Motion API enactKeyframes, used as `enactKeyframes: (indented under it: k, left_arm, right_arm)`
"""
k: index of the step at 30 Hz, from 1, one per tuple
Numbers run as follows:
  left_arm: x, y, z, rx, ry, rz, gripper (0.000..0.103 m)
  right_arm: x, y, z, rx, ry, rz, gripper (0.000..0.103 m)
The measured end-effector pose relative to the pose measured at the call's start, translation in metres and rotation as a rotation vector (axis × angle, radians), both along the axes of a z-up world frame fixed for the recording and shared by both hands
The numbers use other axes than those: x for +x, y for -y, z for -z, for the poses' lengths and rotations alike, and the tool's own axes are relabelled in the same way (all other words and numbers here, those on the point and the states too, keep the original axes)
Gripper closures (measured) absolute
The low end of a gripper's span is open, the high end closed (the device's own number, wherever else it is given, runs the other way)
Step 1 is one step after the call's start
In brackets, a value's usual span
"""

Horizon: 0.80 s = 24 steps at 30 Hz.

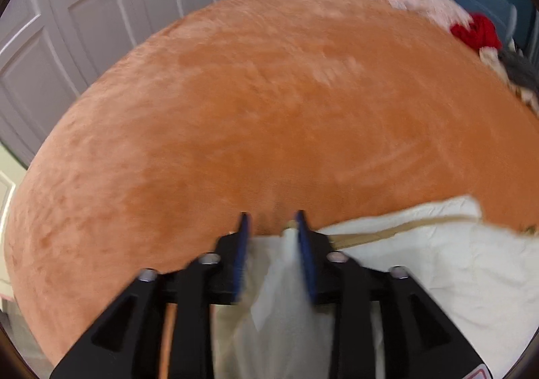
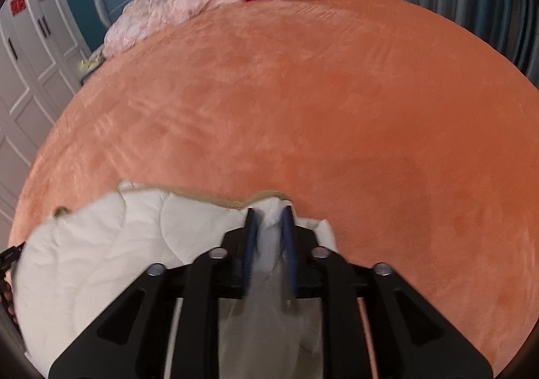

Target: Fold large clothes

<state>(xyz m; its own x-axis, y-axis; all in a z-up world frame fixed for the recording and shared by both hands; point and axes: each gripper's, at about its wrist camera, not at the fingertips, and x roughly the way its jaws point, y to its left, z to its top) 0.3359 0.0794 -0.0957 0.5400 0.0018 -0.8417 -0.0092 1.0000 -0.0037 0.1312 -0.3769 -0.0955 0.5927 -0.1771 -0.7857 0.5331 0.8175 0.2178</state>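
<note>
We've got both grippers, left (image 1: 272, 215) and right (image 2: 269, 210), released with jaws apart, white quilted garment (image 2: 134, 237) edge loose between them on the near orange blanket (image 2: 303, 109).

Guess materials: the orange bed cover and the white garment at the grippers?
Orange bed cover: looks like plush fleece or velvet, matte; brushed nap leaves lighter and darker streaks. White garment: seems a padded, quilted woven fabric, matte, with curved stitch lines, puffy panels and tan edge trim. Exact fibre can't be told.
</note>
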Motion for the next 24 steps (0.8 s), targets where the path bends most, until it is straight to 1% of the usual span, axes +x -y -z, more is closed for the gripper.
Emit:
enactKeyframes:
  k: [1, 2, 3, 5, 6, 8, 9, 11, 13, 14, 15, 16, 17, 18, 20, 22, 24]
  left_arm:
    - [-0.003, -0.006, -0.011, -0.016, 0.019, -0.012, 0.050]
    - [-0.008, -0.013, -0.025, -0.039, 0.046, -0.018, 0.047]
    - [-0.011, -0.019, -0.040, -0.054, 0.070, -0.018, 0.043]
    - [-0.017, -0.022, -0.064, -0.038, 0.113, -0.029, 0.043]
    - [-0.020, -0.020, -0.076, -0.039, 0.138, -0.018, 0.043]
    - [-0.027, -0.009, -0.101, -0.062, 0.183, 0.015, 0.043]
    - [-0.033, 0.004, -0.112, -0.091, 0.199, 0.047, 0.043]
    - [-0.040, 0.031, -0.117, -0.132, 0.187, 0.123, 0.043]
    - [-0.048, 0.064, -0.111, -0.156, 0.151, 0.218, 0.043]
    - [-0.052, 0.082, -0.103, -0.160, 0.127, 0.262, 0.043]
    - [-0.054, 0.095, -0.097, -0.157, 0.111, 0.291, 0.043]
    - [-0.060, 0.114, -0.085, -0.147, 0.089, 0.333, 0.043]
    - [-0.063, 0.128, -0.074, -0.136, 0.068, 0.364, 0.043]
    - [-0.066, 0.137, -0.066, -0.131, 0.050, 0.381, 0.045]
    - [-0.068, 0.156, -0.042, -0.129, -0.001, 0.406, 0.048]
    - [-0.069, 0.165, -0.024, -0.120, -0.033, 0.400, 0.052]
    - [-0.070, 0.168, -0.007, -0.095, -0.036, 0.386, 0.054]
  right_arm:
    - [-0.004, 0.001, -0.008, -0.007, 0.019, 0.014, 0.061]
    - [-0.014, 0.003, -0.023, -0.020, 0.072, 0.032, 0.056]
    - [-0.018, 0.003, -0.031, -0.023, 0.096, 0.035, 0.055]
    - [-0.025, 0.000, -0.051, -0.017, 0.143, 0.028, 0.055]
    - [-0.026, -0.003, -0.058, -0.009, 0.161, 0.019, 0.055]
    - [-0.023, -0.016, -0.070, 0.012, 0.195, -0.022, 0.055]
    - [-0.018, -0.027, -0.074, 0.020, 0.200, -0.061, 0.056]
    - [-0.003, -0.058, -0.076, 0.034, 0.182, -0.166, 0.056]
    - [0.008, -0.081, -0.074, 0.038, 0.162, -0.248, 0.059]
    - [0.017, -0.098, -0.071, 0.038, 0.146, -0.304, 0.069]
    - [0.023, -0.111, -0.066, 0.031, 0.127, -0.347, 0.075]
    - [0.029, -0.124, -0.061, 0.019, 0.106, -0.380, 0.078]
    - [0.037, -0.139, -0.054, 0.009, 0.077, -0.424, 0.085]
    - [0.043, -0.147, -0.047, 0.007, 0.057, -0.445, 0.089]
    - [0.050, -0.157, -0.035, 0.015, 0.023, -0.466, 0.089]
    - [0.055, -0.163, -0.022, 0.025, -0.008, -0.468, 0.089]
    - [0.056, -0.163, -0.010, 0.032, -0.026, -0.462, 0.090]
